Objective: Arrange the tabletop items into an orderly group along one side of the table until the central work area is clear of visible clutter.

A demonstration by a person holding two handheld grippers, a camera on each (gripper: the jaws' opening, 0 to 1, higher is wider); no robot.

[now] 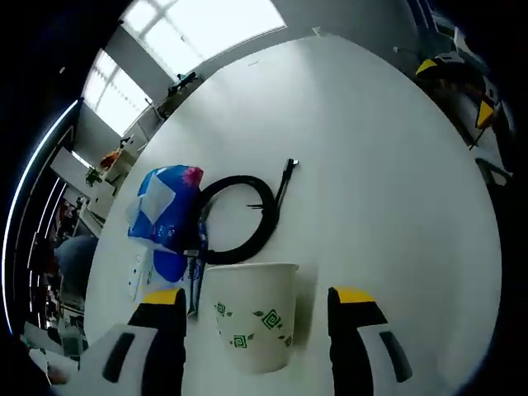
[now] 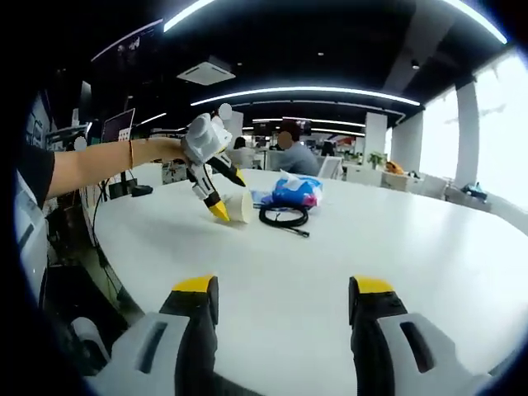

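On the white surface [image 1: 388, 165], a white paper cup with green leaf prints [image 1: 252, 314] stands upright between the wide-spread jaws of the left gripper [image 1: 256, 330], neither jaw visibly touching it, and its inside cannot be seen from this angle. Just beyond the cup lies a coiled black cable [image 1: 239, 219], and beside that a crumpled blue and white plastic bag with a pink patch [image 1: 167, 213], whose contents cannot be made out. In the right gripper view, the right gripper [image 2: 280, 309] hovers over bare surface well apart from this group, its jaws wide apart and holding nothing.
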